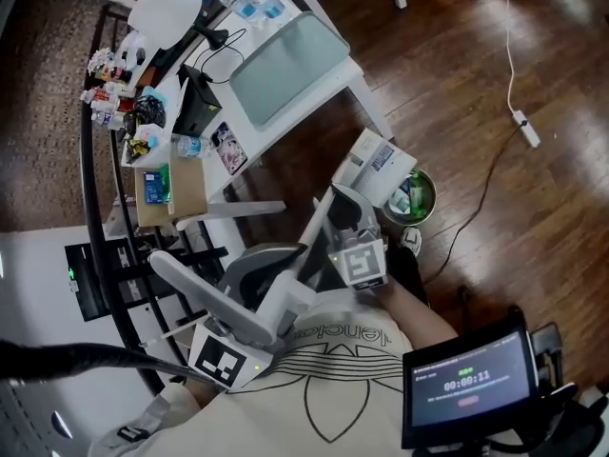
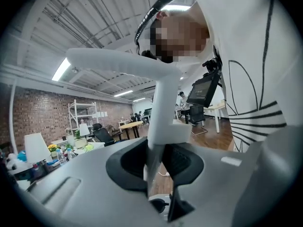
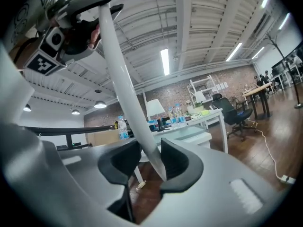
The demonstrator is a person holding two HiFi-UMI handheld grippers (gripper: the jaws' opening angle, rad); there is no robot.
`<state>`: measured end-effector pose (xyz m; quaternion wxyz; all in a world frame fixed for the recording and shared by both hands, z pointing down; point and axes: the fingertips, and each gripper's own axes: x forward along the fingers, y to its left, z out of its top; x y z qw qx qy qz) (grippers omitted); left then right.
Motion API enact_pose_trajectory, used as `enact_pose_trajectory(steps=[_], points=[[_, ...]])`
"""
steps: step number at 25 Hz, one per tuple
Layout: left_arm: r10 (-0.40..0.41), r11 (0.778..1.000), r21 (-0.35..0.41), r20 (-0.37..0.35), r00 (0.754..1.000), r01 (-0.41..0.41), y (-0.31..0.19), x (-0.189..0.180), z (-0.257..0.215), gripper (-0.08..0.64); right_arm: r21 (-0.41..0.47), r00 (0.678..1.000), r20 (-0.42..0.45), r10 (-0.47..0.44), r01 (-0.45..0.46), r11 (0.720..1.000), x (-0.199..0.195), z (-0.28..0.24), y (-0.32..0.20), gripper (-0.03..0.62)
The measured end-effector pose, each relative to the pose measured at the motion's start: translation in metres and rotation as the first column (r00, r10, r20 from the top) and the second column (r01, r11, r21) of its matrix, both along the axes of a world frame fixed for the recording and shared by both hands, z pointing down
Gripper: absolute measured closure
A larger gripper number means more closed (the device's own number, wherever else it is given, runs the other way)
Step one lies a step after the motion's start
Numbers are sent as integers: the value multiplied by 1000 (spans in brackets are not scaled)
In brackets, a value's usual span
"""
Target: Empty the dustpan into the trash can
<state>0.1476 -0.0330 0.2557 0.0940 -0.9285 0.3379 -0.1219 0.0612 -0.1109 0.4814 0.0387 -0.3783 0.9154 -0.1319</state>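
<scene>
A white long-handled dustpan hangs over the wooden floor, tilted beside a small round green trash can that has litter in it. Its white pole runs back toward me. My right gripper is shut on the pole partway down. Higher up, my left gripper is shut on the pole just under the curved top grip. In the left gripper view the pole stands between the pads of the left gripper. The right gripper pinches the pole at a slant.
A white desk with a glass top stands ahead, with bottles, a lamp and clutter at its left end. A white cable and power strip lie on the floor at the right. A small screen sits near my right side.
</scene>
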Motion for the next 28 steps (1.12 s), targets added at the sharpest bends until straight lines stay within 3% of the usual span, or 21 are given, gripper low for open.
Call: enact_pose_trajectory(steps=[3, 5, 9, 13, 16, 20, 22, 26, 28], points=[[24, 999, -46, 79, 997, -20, 10, 2, 32, 459, -105, 1000, -20, 5, -8, 994, 2, 33, 4, 451], [20, 997, -74, 93, 995, -13, 15, 2, 42, 459, -134, 999, -37, 8, -12, 991, 3, 44, 9, 449], [-7, 998, -62, 54, 999, 10, 11, 0, 34, 460, -129, 999, -39, 17, -22, 991, 1, 38, 8, 448], [48, 999, 9, 60, 997, -49, 25, 10, 13, 459, -31, 999, -22, 32, -32, 999, 3, 11, 3, 454], [55, 998, 18, 77, 995, -56, 31, 10, 10, 459, -74, 1000, -18, 23, -24, 997, -1, 20, 5, 442], [34, 999, 1, 74, 997, -34, 30, 6, 15, 460, -44, 999, -31, 7, -8, 999, -2, 16, 9, 450], [33, 999, -10, 73, 997, -33, 30, 6, 19, 462, -79, 999, -38, 9, -11, 997, -3, 21, 8, 451], [82, 996, 10, 91, 992, -83, 35, 18, 18, 462, -13, 999, -24, 35, -35, 999, 7, 2, 5, 469], [97, 995, 15, 97, 991, -99, 37, 22, 18, 463, -42, 998, -33, 44, -46, 998, 9, 12, 3, 468]])
